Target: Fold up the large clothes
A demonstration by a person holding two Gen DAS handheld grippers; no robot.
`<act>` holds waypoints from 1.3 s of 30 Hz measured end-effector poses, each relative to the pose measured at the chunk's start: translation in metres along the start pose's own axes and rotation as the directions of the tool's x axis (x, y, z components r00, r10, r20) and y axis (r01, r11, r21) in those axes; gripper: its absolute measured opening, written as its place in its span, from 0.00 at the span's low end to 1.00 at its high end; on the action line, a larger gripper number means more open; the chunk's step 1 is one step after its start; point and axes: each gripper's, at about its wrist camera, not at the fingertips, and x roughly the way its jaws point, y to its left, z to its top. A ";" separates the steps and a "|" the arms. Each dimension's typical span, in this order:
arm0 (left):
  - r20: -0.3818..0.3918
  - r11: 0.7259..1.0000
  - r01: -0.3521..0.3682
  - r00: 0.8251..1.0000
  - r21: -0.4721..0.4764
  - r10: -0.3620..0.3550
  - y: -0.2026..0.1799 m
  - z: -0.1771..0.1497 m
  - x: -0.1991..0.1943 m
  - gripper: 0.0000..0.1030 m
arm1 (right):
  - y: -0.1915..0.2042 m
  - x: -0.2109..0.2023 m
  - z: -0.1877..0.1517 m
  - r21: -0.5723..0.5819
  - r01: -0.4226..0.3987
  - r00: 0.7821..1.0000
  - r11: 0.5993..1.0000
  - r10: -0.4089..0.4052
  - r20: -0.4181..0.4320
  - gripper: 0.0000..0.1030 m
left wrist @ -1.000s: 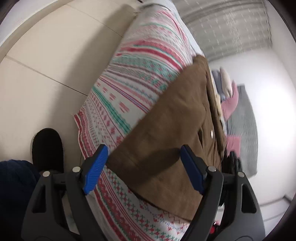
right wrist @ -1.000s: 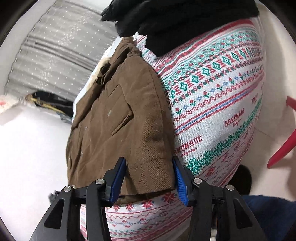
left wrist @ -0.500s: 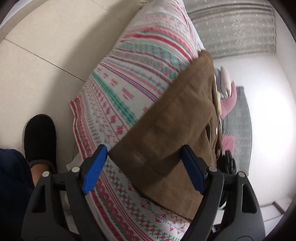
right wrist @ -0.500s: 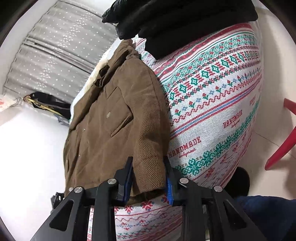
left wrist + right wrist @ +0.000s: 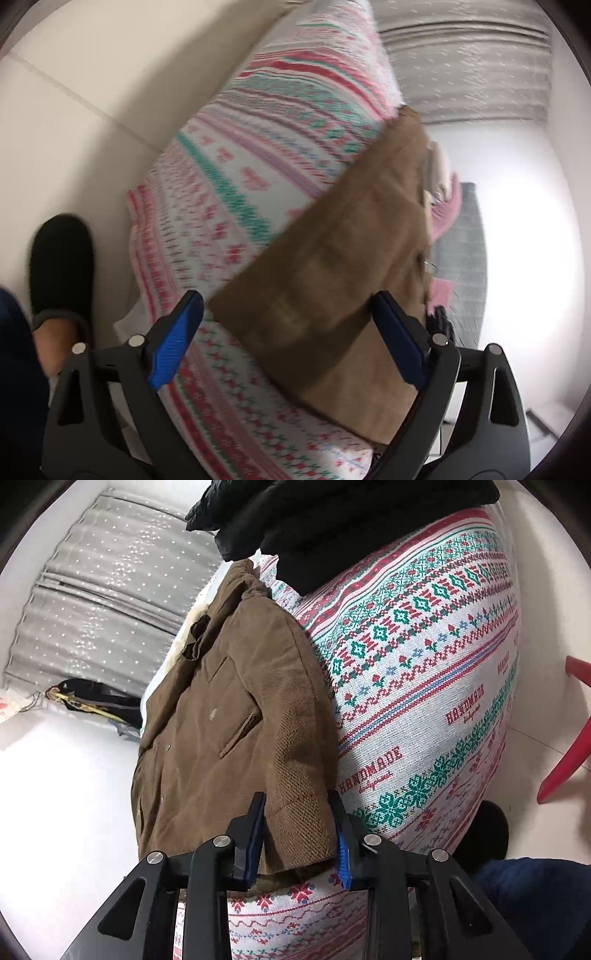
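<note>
A brown corduroy jacket [image 5: 229,709] lies on a table covered by a patterned red, green and white cloth [image 5: 424,686]. My right gripper [image 5: 299,834] is shut on the cuff end of the jacket's sleeve [image 5: 299,794] at the near edge of the table. In the left wrist view the jacket [image 5: 343,266] spreads away from me, and my left gripper [image 5: 288,332] is open with its blue pads on either side of the jacket's near corner, not touching it.
A pile of black clothes [image 5: 351,520] sits on the far end of the table. A red chair leg [image 5: 569,746] stands at the right. My black-slippered foot [image 5: 61,266] is on the tiled floor at the left. Grey curtains [image 5: 103,598] hang behind.
My right gripper has closed on the sleeve cuff. My left gripper has stayed open and shifted a little closer over the jacket's near corner.
</note>
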 end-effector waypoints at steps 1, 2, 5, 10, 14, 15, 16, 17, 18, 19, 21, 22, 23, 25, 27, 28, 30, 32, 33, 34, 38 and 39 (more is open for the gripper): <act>0.013 1.000 -0.002 1.000 0.024 0.002 -0.005 -0.001 -0.001 0.84 | 0.003 -0.001 -0.001 -0.014 0.008 1.000 1.000 -0.008 0.008 0.28; 0.029 0.998 -0.003 1.000 0.057 0.001 -0.012 -0.003 -0.002 0.76 | 0.005 -0.002 -0.001 -0.027 0.009 1.000 1.000 -0.008 0.013 0.22; 0.019 0.995 0.026 0.999 0.099 -0.028 -0.024 -0.006 -0.005 0.36 | 0.016 -0.008 -0.003 -0.078 0.006 0.999 0.997 -0.002 0.046 0.13; 0.093 0.980 0.006 0.995 0.199 -0.025 -0.057 -0.008 -0.037 0.18 | 0.026 -0.026 0.000 -0.102 -0.036 0.993 0.994 0.047 0.106 0.10; 0.141 0.960 -0.063 0.990 0.272 0.025 -0.082 -0.011 -0.055 0.15 | 0.031 -0.043 0.003 -0.110 -0.073 0.985 0.991 0.089 0.146 0.09; 0.158 0.955 -0.076 0.987 0.288 0.031 -0.089 -0.014 -0.060 0.14 | 0.033 -0.047 0.003 -0.122 -0.071 0.984 0.990 0.090 0.156 0.08; 0.170 0.949 -0.087 0.985 0.302 0.036 -0.095 -0.016 -0.065 0.14 | 0.037 -0.054 0.003 -0.140 -0.069 0.981 0.988 0.093 0.173 0.08; 0.181 0.944 -0.102 0.982 0.315 0.046 -0.101 -0.017 -0.070 0.13 | 0.039 -0.059 0.003 -0.150 -0.068 0.978 0.986 0.096 0.184 0.08; 0.191 0.942 -0.105 0.980 0.319 0.045 -0.106 -0.020 -0.077 0.13 | 0.041 -0.066 0.004 -0.152 -0.075 0.975 0.985 0.105 0.196 0.08; 0.200 0.940 -0.108 0.979 0.324 0.043 -0.110 -0.024 -0.081 0.12 | 0.043 -0.073 0.006 -0.151 -0.088 0.972 0.985 0.118 0.202 0.08; 0.227 0.922 -0.131 0.973 0.365 0.049 -0.121 -0.036 -0.094 0.11 | 0.052 -0.088 0.003 -0.182 -0.098 0.964 0.978 0.139 0.227 0.08; 0.231 0.918 -0.136 0.972 0.373 0.050 -0.123 -0.041 -0.098 0.11 | 0.057 -0.092 0.000 -0.196 -0.092 0.962 0.976 0.138 0.237 0.08; 0.222 0.923 -0.129 0.974 0.363 0.049 -0.122 -0.042 -0.100 0.11 | 0.059 -0.095 -0.002 -0.206 -0.091 0.961 0.974 0.140 0.238 0.08; 0.207 0.936 -0.119 0.977 0.330 0.051 -0.115 -0.042 -0.106 0.11 | 0.060 -0.099 -0.008 -0.208 -0.100 0.959 0.973 0.150 0.239 0.08; 0.219 0.930 -0.157 0.972 0.333 0.086 -0.110 -0.038 -0.103 0.11 | 0.054 -0.098 -0.010 -0.199 -0.093 0.960 0.976 0.140 0.242 0.08; 0.220 0.926 -0.186 0.969 0.329 0.116 -0.107 -0.033 -0.097 0.11 | 0.050 -0.093 -0.010 -0.189 -0.077 0.964 0.979 0.121 0.236 0.08; 0.203 0.932 -0.187 0.971 0.310 0.128 -0.104 -0.026 -0.089 0.11 | 0.041 -0.079 -0.001 -0.157 -0.022 0.977 0.987 0.055 0.206 0.08; 0.205 0.934 -0.174 0.972 0.312 0.113 -0.108 -0.019 -0.086 0.11 | 0.038 -0.067 0.004 -0.137 -0.013 0.983 0.990 0.038 0.179 0.08; 0.207 0.936 -0.163 0.973 0.313 0.100 -0.112 -0.017 -0.086 0.11 | 0.039 -0.066 0.006 -0.139 -0.024 0.983 0.990 0.049 0.179 0.08; 0.210 0.935 -0.157 0.973 0.317 0.092 -0.116 -0.017 -0.087 0.11 | 0.042 -0.067 0.008 -0.147 -0.037 0.980 0.989 0.064 0.188 0.08; 0.258 0.921 -0.195 0.960 0.336 0.109 -0.127 -0.022 -0.085 0.11 | 0.054 -0.074 0.019 -0.164 -0.054 0.971 0.985 0.090 0.222 0.09; 0.262 0.922 -0.206 0.957 0.327 0.121 -0.127 -0.024 -0.084 0.11 | 0.054 -0.070 0.022 -0.156 -0.033 0.975 0.987 0.067 0.213 0.09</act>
